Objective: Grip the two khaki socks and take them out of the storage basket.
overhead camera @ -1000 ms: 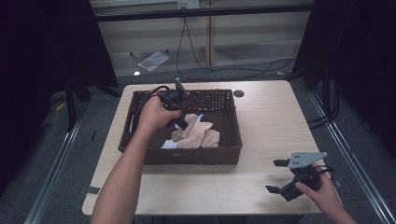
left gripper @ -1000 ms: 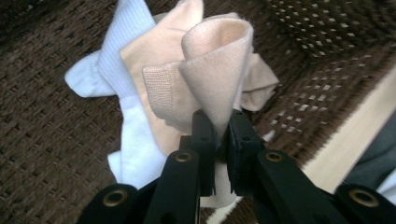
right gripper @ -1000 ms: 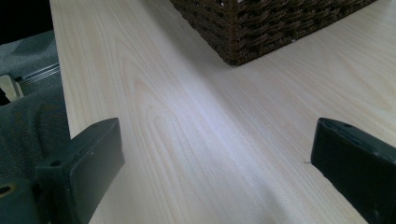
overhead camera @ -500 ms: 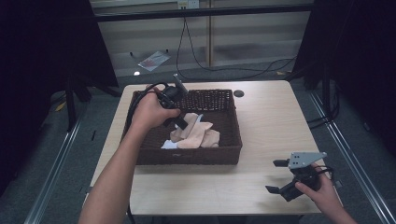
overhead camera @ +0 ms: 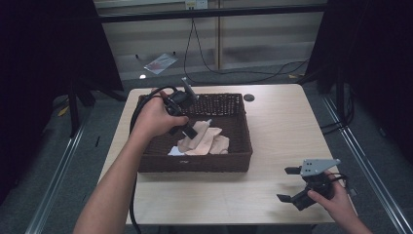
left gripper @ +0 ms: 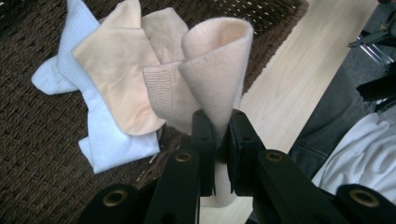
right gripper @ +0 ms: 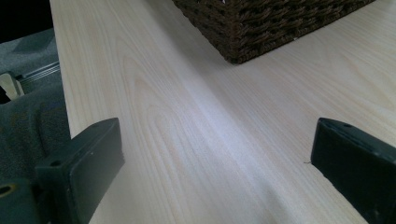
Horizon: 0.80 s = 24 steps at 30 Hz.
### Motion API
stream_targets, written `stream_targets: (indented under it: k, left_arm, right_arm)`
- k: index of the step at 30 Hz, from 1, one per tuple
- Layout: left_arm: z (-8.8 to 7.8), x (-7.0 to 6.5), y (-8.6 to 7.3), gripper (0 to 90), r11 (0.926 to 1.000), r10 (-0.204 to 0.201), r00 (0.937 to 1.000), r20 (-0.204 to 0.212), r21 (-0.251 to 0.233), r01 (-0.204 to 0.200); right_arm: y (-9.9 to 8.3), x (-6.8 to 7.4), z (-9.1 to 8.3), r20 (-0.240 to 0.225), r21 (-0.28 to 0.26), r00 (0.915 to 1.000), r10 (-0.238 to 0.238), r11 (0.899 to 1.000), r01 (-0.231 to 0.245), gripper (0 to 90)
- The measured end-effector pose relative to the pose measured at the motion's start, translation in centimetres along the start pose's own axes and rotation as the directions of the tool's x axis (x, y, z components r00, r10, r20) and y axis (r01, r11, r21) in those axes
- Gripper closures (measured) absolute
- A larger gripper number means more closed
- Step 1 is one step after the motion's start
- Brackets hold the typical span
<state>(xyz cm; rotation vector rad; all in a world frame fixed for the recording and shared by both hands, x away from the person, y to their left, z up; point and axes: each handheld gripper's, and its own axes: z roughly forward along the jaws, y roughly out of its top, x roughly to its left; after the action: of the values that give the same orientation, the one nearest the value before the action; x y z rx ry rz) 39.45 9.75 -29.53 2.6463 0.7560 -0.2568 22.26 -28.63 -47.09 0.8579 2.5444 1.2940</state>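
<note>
High view: your left gripper (overhead camera: 191,127) over basket (overhead camera: 243,156), pinching beige sock (overhead camera: 207,139).
Left gripper view: jaws clamped on beige sock (left gripper: 219,79); white sock (left gripper: 102,140) beneath.
Right gripper view: your jaws wide, above table (right gripper: 196,140).

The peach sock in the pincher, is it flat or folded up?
Folded. The peach sock curls over in a loop, and the left gripper pinches both layers together above the basket.

The high view is looking forward and down over the whole bench (overhead camera: 272,141). The left gripper view is peering closely into the basket (left gripper: 37,154); the right gripper view is skimming low toward the basket's corner (right gripper: 243,46), shared by all.
</note>
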Motion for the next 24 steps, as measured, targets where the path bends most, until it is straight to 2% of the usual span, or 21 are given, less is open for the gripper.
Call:
stream_targets:
  k: [9,14,24]
  left_arm:
    - [-0.6,-1.0,-0.3,83.4,0.9996,0.025,0.9996,0.012,0.014,-0.025]
    - [-0.9,-1.5,-0.5,83.3,0.9991,0.041,0.9984,0.038,0.011,-0.042]
    - [-0.5,-2.4,-1.0,83.0,0.9974,0.068,0.9957,0.063,0.021,-0.07]
  right_arm:
    - [0.0,0.0,0.0,-0.002,-0.001,1.0,0.002,1.0,-0.002,2.3]
    - [0.0,0.0,-0.1,0.003,0.0,1.0,0.002,1.0,-0.002,2.3]
    - [0.0,0.1,-0.1,-0.001,0.0,1.0,0.002,1.0,-0.002,2.3]
